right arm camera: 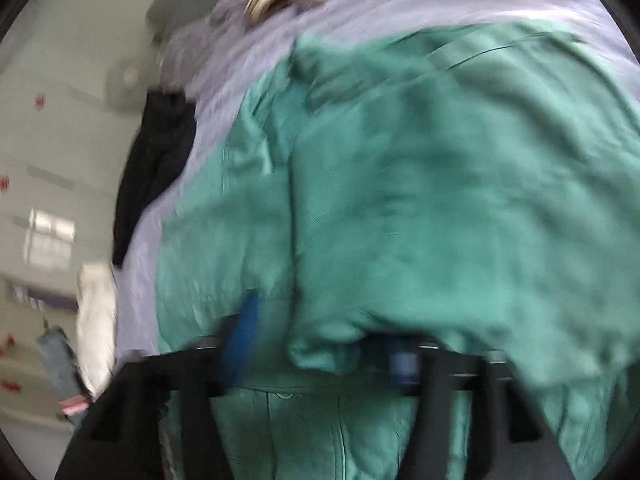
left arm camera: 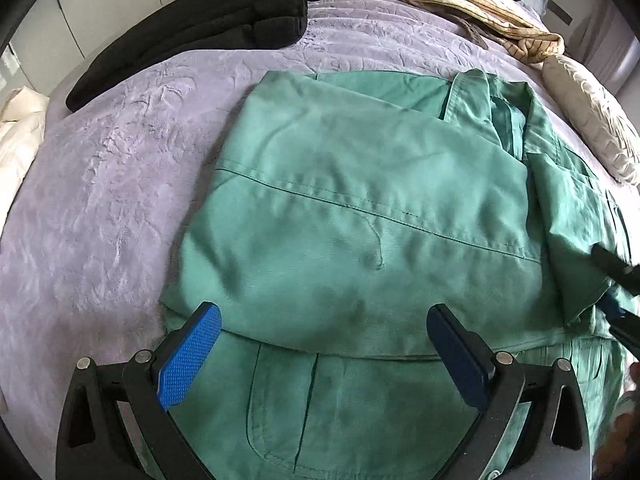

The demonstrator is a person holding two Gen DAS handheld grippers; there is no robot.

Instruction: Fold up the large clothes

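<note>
A large green garment [left arm camera: 360, 208] lies partly folded on the bed, one flap turned over its middle with a stitched seam across it. My left gripper [left arm camera: 328, 344] hovers over its near edge, jaws wide open and nothing pinched between the blue pads [left arm camera: 188, 356]. In the blurred right wrist view the same garment [right arm camera: 440, 200] fills the frame. My right gripper [right arm camera: 324, 354] has its pads apart, and a bunched fold of green cloth [right arm camera: 320, 348] sits loosely between them. The right gripper's fingers [left arm camera: 616, 268] also show at the garment's right edge.
The bed has a lilac quilted cover [left arm camera: 100, 200]. A black folded garment [left arm camera: 208, 28] lies at the far left, a cream patterned one [left arm camera: 472, 4] at the far right, a pale pillow [left arm camera: 588, 120] beside it. White cloth [left arm camera: 20, 132] hangs at the left edge.
</note>
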